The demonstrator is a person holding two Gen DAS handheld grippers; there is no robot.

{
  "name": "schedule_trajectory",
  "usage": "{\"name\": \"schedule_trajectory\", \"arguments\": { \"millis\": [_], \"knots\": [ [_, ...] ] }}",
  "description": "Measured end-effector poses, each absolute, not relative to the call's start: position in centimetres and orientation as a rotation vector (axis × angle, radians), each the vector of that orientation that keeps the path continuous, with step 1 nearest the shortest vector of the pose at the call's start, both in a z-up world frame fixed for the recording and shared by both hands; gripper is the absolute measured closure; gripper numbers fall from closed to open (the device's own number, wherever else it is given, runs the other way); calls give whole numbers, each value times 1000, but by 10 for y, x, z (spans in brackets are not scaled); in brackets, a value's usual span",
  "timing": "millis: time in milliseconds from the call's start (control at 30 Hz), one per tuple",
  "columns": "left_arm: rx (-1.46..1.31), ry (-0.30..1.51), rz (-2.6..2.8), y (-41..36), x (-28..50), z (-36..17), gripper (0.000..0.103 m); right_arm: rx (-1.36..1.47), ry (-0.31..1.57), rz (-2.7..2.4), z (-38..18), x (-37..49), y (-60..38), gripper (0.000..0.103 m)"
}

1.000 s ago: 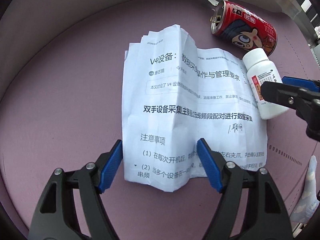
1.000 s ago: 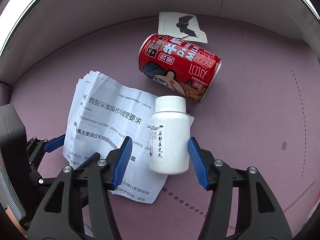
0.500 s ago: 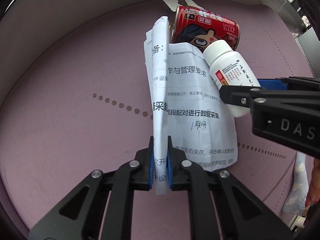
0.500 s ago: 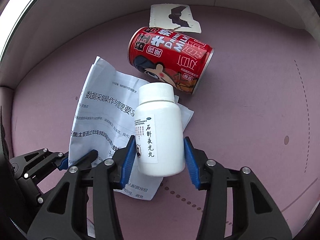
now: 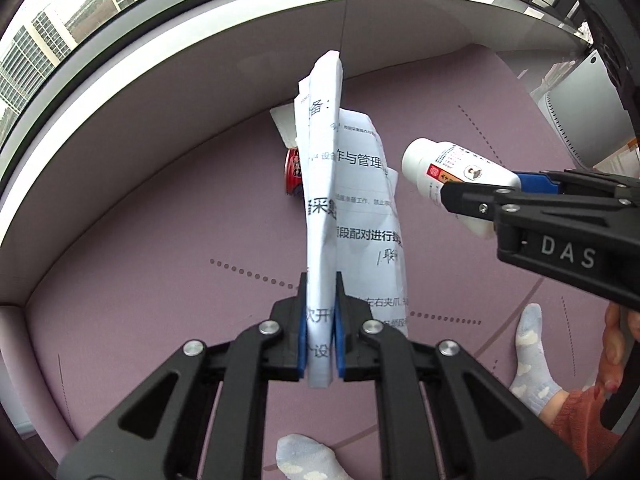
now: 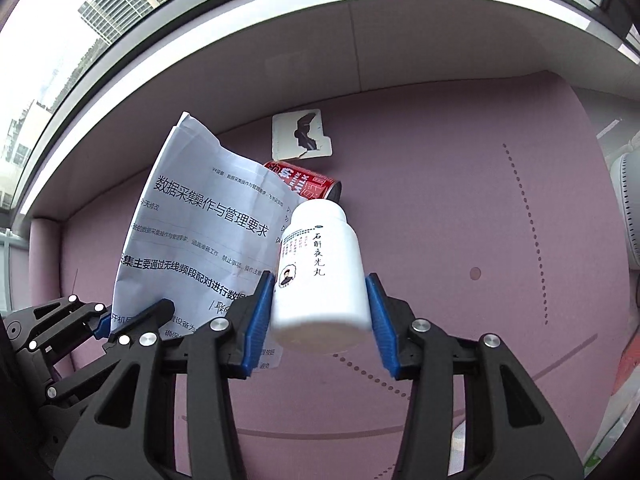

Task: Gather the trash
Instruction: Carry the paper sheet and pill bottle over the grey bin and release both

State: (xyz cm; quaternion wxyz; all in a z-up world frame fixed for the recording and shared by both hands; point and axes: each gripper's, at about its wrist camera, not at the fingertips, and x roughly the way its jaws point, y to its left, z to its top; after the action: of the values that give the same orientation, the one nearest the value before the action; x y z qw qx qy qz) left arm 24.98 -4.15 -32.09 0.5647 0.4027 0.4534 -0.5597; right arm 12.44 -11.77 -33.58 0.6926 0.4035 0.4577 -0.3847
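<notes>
1. Two pieces of trash are already taken up: the folded paper sheets (image 5: 320, 216) are pinched flat between the clenched jaws of the left gripper (image 5: 320, 340), and the white pill bottle (image 6: 320, 276) is clamped between the blue pads of the right gripper (image 6: 320, 320). Both are held clear of the mauve floor mat (image 6: 460, 240).

2. The red drink can (image 6: 308, 184) is left lying on its side on the mat, partly hidden behind the paper and the bottle. Just beyond it, a torn white card (image 6: 302, 140) with a dark print lies flat near the wall. Both are judged to remain for collection.

3. No bin or bag can be made out with certainty, so the drop-off is judged not yet done; less than half of the task appears complete.

4. The paper is thin, creased and printed with black text; it is folded lengthwise along the pinch and hangs limp, so it is expected to flap when carried.

5. The bottle is a smooth, rigid plastic cylinder with a rounded cap and a printed label; it is gripped across its body near the base.

6. The can is glossy thin metal, cylindrical, and is judged likely to roll if nudged.

7. The mat is matte, with dotted curved lines.
</notes>
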Motion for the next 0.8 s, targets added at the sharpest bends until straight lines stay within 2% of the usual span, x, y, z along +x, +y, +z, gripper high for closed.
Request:
{"name": "schedule_trajectory", "arguments": {
  "millis": [300,567,800],
  "knots": [
    [985,992,-1444,-98,162,-225,92,961,892,-1014,-223,2,-142,59],
    [971,944,-1544,-166,44,-144,93,994,821,-1164,-150,-150,-181,59],
    [946,892,-1662,-230,-67,-98,92,989,755,-1283,-103,-276,-224,59]
  ]
}}
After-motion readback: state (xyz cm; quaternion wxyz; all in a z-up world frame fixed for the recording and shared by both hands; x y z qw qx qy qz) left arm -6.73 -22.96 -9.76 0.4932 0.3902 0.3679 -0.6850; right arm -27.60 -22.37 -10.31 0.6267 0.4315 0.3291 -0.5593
